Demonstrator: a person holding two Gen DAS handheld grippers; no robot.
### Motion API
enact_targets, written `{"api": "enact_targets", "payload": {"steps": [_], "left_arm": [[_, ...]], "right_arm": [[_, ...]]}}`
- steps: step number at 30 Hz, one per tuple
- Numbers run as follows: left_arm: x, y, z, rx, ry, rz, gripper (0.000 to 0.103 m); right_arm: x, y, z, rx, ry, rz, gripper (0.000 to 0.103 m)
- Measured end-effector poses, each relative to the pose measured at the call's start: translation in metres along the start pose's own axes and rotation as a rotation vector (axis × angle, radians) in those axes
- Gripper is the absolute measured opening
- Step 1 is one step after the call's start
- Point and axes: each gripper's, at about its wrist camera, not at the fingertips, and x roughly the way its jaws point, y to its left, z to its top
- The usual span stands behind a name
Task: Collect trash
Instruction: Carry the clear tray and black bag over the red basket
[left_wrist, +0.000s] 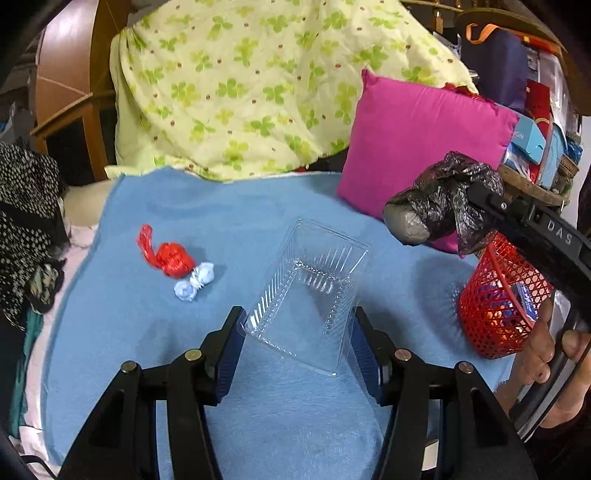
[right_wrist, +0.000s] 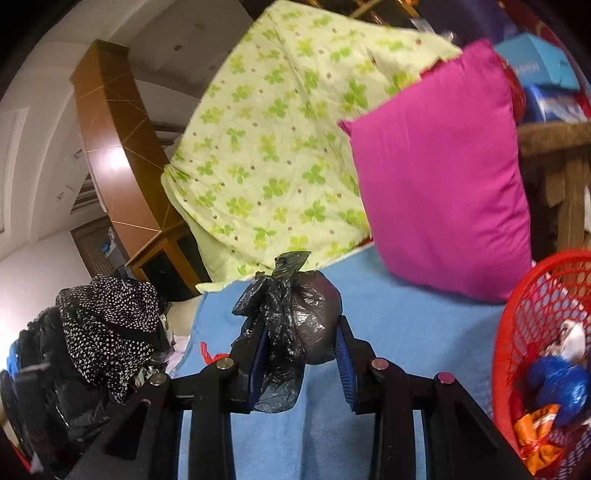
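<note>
a: what's in your right tongs (right_wrist: 301, 354)?

b: a knotted black bag (right_wrist: 295, 314). my right tongs are clenched on it, held up in the air over the blue blanket (right_wrist: 406, 332), with the red basket (right_wrist: 524, 332) off to my right. the basket already has wrappers in it.

a: so what could go wrong?

b: the grip looks shallow to me. the pads pinch loose crinkled film as much as the lump inside, and a tail of plastic hangs below. if the film slides, i think the bag drops onto the blanket short of the basket. the basket also looks light, so bumping its rim (left_wrist: 495, 240) with the tongs could tip it and spill what's collected.

a: and your left side?

b: my left tongs (left_wrist: 295, 332) stand released, one finger on each side of the clear plastic tray (left_wrist: 314, 288), which lies tilted on the blanket. i can't tell whether the pads touch its walls. it's thin stuff; i'd guess a hard squeeze buckles it and it pops out sideways, and a soft one lets it slip.

a: anything else left out there?

b: a red twisted bag (left_wrist: 168, 254) and a pale blue wad (left_wrist: 195, 282), touching each other, lying to the left of the tray. if the tray skids that way it could knock them toward the blanket's edge.
</note>
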Motion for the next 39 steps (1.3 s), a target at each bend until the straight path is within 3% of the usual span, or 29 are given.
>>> {"api": "enact_targets", "payload": {"steps": [18,31,39], "left_arm": [[-0.046,-0.018,-0.004,-0.011,-0.057,-0.02,0.059],[-0.049,-0.063,0.003,0.042,-0.055,-0.041,0.059],[-0.048,-0.094,0.009,0.08,-0.036,-0.061,0.059]], "right_arm": [[-0.078,-0.027,-0.008,0.053,-0.148,-0.06,0.036],[-0.127,-0.087,0.001,0.118,-0.238,-0.131,0.036],[-0.154,-0.125,0.004,0.225,-0.291,-0.123,0.036]]}}
